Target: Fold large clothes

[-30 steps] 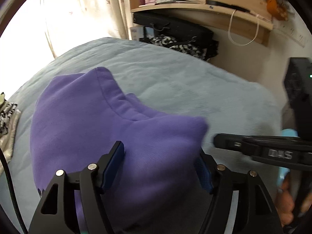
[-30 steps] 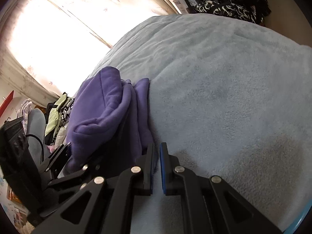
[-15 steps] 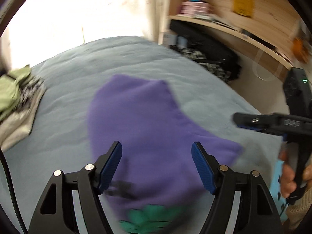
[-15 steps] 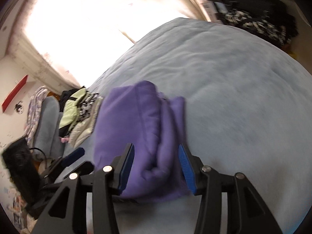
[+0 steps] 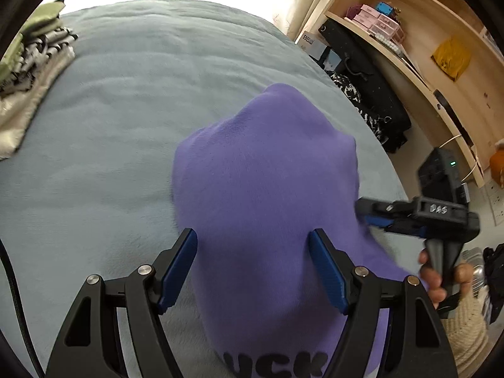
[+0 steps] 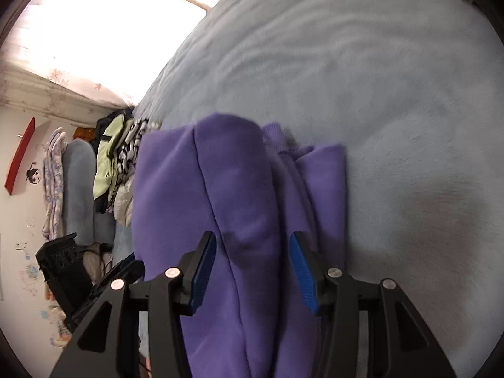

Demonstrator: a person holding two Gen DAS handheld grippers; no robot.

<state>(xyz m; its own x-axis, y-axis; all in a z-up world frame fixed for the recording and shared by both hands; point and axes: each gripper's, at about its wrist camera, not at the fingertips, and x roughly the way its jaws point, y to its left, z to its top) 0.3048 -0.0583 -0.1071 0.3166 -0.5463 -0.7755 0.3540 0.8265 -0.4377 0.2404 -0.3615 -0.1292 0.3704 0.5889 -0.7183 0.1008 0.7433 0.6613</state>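
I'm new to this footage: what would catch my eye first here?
A folded purple garment lies on the grey-blue bed cover, filling the middle of both views. The left gripper and right gripper straddle it, open. A pile of other clothes sits at the bed's far-left edge.

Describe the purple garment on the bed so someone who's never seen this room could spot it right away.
Find the pale blue-grey bed. The purple hoodie lies bunched on it, apart from the pile of green and striped clothes at the bed's edge. It is the only solid purple item, with black lettering on it.
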